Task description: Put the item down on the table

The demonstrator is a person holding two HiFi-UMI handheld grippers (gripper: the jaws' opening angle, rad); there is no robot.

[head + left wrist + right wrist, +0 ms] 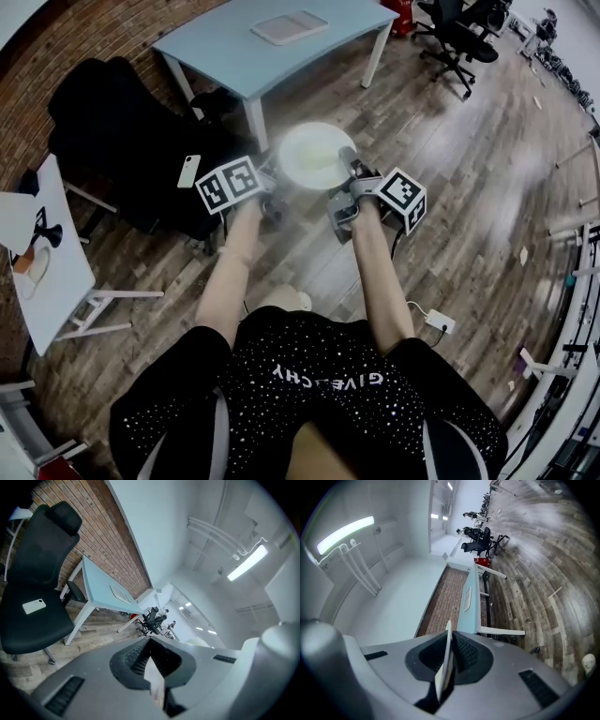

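I am holding the white plate [314, 155] in mid-air over the floor, left gripper [275, 180] pinching its rim at nine o'clock and right gripper [349, 164] at three, judging it stiff, slick and breakable, with the blue table [216, 47] standing at twelve.

1. I count two grippers: my left gripper [274, 178] and my right gripper [345, 161].
2. One white plate [314, 155] sits between them.
3. Two tables: a light-blue table [234, 52] ahead of the grippers, and a white table [52, 281] well out to the left gripper's side.
4. Two black chairs I can make out: the near chair [112, 122] beside the left gripper, and the far chair [459, 39] beyond the right.
5. One phone [188, 171].
6. One tray [290, 27].
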